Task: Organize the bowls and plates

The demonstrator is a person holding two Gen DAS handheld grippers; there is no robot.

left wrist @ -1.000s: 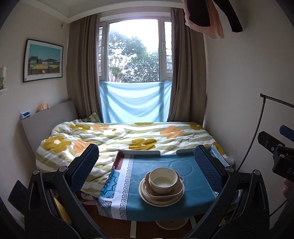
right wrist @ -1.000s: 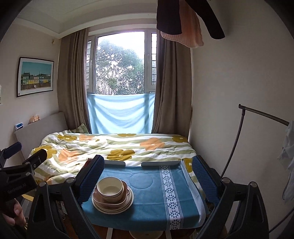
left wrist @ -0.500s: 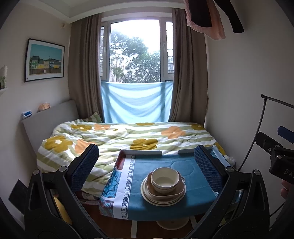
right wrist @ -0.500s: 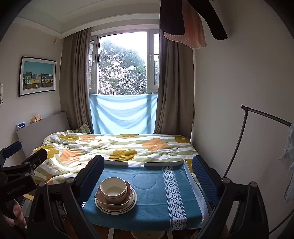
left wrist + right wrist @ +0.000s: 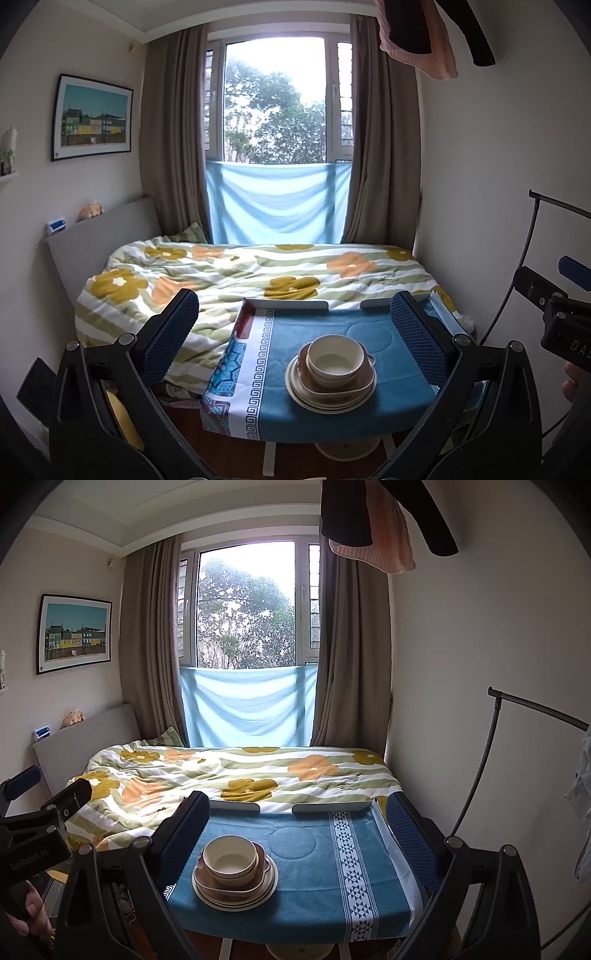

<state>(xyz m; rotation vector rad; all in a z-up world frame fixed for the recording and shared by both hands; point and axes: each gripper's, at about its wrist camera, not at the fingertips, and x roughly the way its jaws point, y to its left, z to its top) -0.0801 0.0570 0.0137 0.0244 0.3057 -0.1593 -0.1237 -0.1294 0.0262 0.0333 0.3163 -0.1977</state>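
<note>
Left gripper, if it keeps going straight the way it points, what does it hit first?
Probably the bowl on top of the stack; it sits between the open left gripper fingers, though depth is unclear.

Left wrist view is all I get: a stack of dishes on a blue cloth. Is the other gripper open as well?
Observer: Yes. The right gripper is open, with nothing between its fingers.
Operator: What is on the cloth's far right side?
Observer: A white band of triangles crosses the tablecloth, to the right of the stack.
Operator: Is anything hanging on that black rack?
Observer: A white garment hangs from it at the picture's right edge.
</note>
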